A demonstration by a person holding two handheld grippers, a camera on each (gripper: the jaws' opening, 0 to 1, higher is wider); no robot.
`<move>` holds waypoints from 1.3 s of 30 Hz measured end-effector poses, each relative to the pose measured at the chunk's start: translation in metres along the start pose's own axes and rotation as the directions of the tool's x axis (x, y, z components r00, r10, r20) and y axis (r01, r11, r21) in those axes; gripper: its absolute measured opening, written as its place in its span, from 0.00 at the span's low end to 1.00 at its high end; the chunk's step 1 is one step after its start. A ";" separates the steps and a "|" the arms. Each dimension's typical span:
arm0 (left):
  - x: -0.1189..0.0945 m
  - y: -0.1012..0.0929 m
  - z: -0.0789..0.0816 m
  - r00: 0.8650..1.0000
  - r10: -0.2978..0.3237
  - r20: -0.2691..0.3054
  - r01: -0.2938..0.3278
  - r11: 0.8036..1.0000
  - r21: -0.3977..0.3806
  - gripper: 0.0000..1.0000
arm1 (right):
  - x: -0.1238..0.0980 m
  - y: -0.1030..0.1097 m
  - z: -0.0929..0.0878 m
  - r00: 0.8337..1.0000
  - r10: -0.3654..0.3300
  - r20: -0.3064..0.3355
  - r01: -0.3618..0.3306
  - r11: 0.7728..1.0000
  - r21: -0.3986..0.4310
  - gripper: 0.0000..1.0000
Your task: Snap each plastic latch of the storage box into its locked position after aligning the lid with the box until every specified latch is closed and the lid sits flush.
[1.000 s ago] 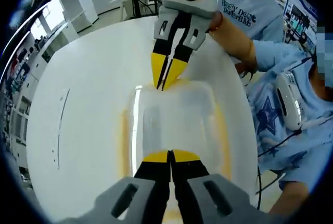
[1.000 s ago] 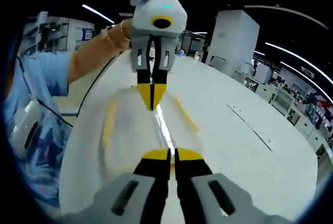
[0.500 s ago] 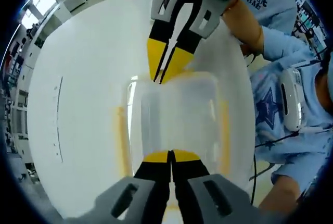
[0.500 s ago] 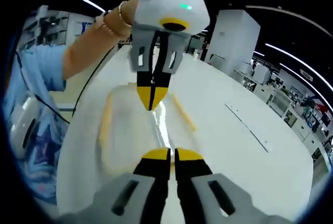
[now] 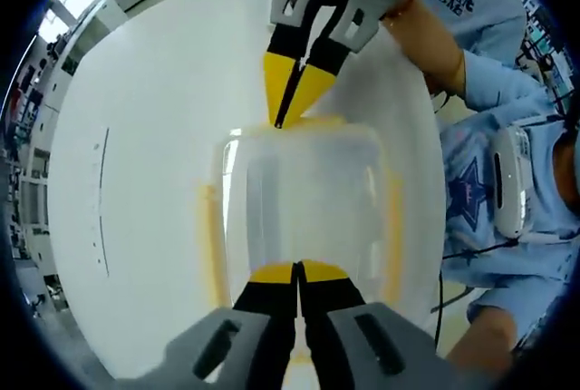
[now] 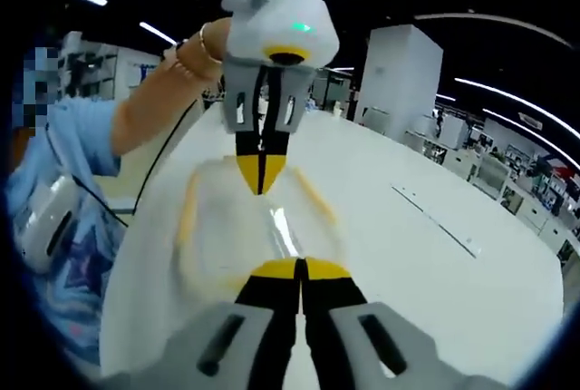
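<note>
on my left gripper view, the round white table (image 5: 136, 181) carries the clear plastic storage box with yellow latches (image 5: 304, 199), which sits toward the table edge nearest the person in the pale blue printed shirt (image 5: 494, 199). a thin dark seam line runs across the bare table surface far to the left of the box. the clear lid (image 5: 308, 181) lies on top of the box. one long yellow side latch (image 5: 211, 240) runs along the box's left long side and another (image 5: 393, 227) along its right long side; whether either is snapped down i cannot tell. my left gripper (image 5: 296, 271) rests at the near short end of the box, its yellow-tipped black fingers pressed together with nothing between them. at the far short end a yellow end latch (image 5: 317, 123) shows, and my right gripper (image 5: 279, 122) points its tips down onto it, fingers together.

in my right gripper view, the same box (image 6: 240, 227) lies lengthwise ahead on the white table (image 6: 426, 254), blurred. my right gripper (image 6: 300, 268) sits at the near short end, fingers drawn together, empty. my left gripper (image 6: 261, 189) stands over the far short end, tips together and touching the lid edge, held by a hand (image 6: 213, 50) wearing a bracelet.
</note>
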State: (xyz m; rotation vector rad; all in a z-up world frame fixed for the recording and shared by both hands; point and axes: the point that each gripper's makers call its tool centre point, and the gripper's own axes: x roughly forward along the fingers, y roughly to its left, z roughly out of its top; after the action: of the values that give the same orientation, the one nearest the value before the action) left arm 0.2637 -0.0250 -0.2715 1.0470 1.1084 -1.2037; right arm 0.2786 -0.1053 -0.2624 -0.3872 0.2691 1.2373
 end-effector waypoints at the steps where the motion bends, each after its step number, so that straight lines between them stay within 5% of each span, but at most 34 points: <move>1: 0.000 0.000 0.000 1.000 0.001 -0.004 -0.001 1.000 0.005 0.00 | -0.002 -0.001 -0.001 1.000 0.003 0.014 -0.002 1.000 -0.001 0.00; 3: 0.001 -0.001 0.000 1.000 0.006 -0.009 -0.005 1.000 0.026 0.00 | -0.005 0.001 -0.002 0.997 0.031 0.066 -0.031 0.999 0.008 0.00; 17: 0.003 0.003 0.000 1.000 -0.029 0.008 0.029 0.999 -0.020 0.00 | -0.007 0.002 -0.018 0.981 0.126 0.147 -0.115 0.990 -0.083 0.00; 26: 0.003 0.003 -0.001 0.996 -0.063 0.065 0.064 0.998 -0.020 0.00 | -0.005 0.001 -0.016 0.955 0.173 0.243 -0.181 0.983 0.010 0.00; 39: 0.004 0.002 0.000 0.999 -0.044 0.008 0.044 0.999 -0.023 0.00 | -0.004 0.006 -0.016 0.931 0.207 0.299 -0.226 0.974 0.030 0.00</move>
State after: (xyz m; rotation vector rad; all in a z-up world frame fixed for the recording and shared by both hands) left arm 0.2660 -0.0251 -0.2757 1.0039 1.1427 -1.2259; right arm 0.2722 -0.1136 -0.2759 -0.1145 0.0953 1.4803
